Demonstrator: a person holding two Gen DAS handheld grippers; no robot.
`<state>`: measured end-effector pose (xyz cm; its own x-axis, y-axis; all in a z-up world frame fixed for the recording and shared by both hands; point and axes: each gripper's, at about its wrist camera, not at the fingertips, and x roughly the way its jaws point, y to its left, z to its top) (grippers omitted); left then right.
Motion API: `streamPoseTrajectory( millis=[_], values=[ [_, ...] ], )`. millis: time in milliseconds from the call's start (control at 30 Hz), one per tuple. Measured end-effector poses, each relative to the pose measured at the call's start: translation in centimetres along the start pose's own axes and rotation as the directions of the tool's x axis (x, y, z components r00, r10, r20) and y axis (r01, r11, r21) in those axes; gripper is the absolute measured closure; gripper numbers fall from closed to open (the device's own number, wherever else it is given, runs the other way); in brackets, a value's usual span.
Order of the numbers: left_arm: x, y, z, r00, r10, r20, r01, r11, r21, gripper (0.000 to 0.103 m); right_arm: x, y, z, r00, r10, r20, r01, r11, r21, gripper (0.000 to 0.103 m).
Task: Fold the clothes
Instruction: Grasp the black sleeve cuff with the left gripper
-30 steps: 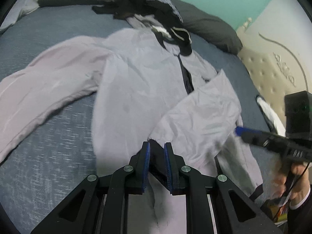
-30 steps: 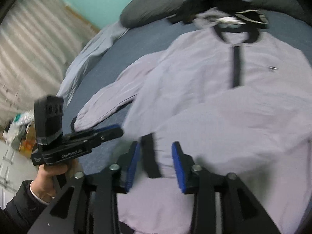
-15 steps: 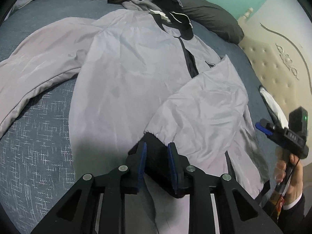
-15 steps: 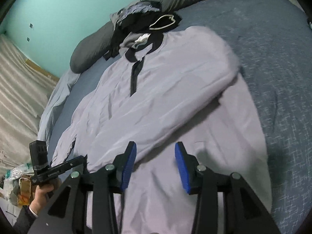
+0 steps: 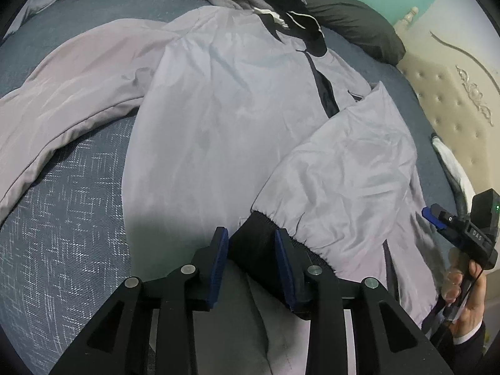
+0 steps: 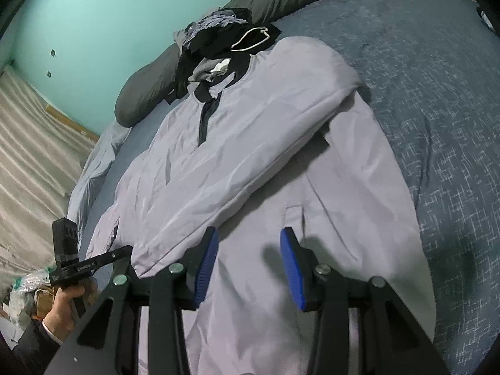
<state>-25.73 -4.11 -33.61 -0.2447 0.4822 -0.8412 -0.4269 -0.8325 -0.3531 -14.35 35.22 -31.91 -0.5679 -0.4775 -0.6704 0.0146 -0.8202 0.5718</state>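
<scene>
Lying flat on the bed: a grey jacket with one sleeve folded across

Spread over a dark blue bed cover (image 5: 72, 250) flecked with pale woven dashes, a thin, smooth grey jacket (image 5: 218, 118) with a faint sheen is seen front up; its collar and short zip placket are black; fine creases run through the cloth. One sleeve (image 5: 350, 175) is folded across the chest, its gathered end closed by a black ribbed cuff (image 5: 254, 243); the other sleeve (image 5: 62, 93) is stretched out flat to the side. The cuff is framed by the left claw (image 5: 250, 261), whose blue ridged pads have just been opening and stand slightly apart from the ribbing, with nothing pinched. The right claw (image 6: 248, 265) is held spread above the jacket's lower front, nothing gripped between its pads; a small flap pocket (image 6: 293, 212) is seen just beyond it. Past the collar a heap of dark clothes (image 6: 218, 37) with a white cord is piled against a long dark grey pillow (image 6: 143, 93); a cream tufted headboard (image 5: 450, 100) is seen at one side.
</scene>
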Motion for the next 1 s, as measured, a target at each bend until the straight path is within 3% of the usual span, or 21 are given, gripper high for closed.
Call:
streamPoseTrajectory(
  millis=[133,200,267,433,700,900,1000],
  values=[
    [0.1,-0.3,-0.1,1.000,-0.005,0.004,0.005,1.000,0.009,0.070,-0.1,-0.1,-0.2,1.000,0.004,0.002,-0.004,1.000,0.001,0.061],
    [0.1,-0.5,-0.2,1.000,-0.004,0.003,0.004,1.000,0.022,0.078,-0.1,-0.1,-0.2,1.000,0.012,0.004,-0.012,1.000,0.005,0.061],
    [-0.2,-0.8,-0.3,1.000,-0.003,0.002,0.003,0.999,0.035,0.095,0.0,-0.2,-0.2,1.000,0.017,0.005,-0.017,1.000,0.005,0.061],
    [-1.5,-2.0,-0.6,1.000,-0.005,0.016,0.003,0.996,0.093,0.103,0.1,-0.4,-0.4,1.000,0.014,0.002,-0.014,1.000,0.009,0.061],
    [-4.2,-2.7,0.2,0.999,-0.005,0.051,-0.001,0.994,0.112,0.103,0.1,-0.6,-0.5,1.000,0.016,0.003,-0.016,1.000,0.018,0.061],
    [-2.9,-2.4,0.7,1.000,0.020,0.009,-0.021,0.995,0.093,0.102,0.0,-0.6,-0.5,1.000,0.022,0.006,-0.022,0.999,0.029,0.061],
    [-1.7,-2.1,1.0,1.000,0.022,-0.012,-0.021,0.997,0.075,0.092,-0.1,-0.5,-0.4,1.000,0.025,0.011,-0.025,0.999,0.029,0.061]
  ],
)
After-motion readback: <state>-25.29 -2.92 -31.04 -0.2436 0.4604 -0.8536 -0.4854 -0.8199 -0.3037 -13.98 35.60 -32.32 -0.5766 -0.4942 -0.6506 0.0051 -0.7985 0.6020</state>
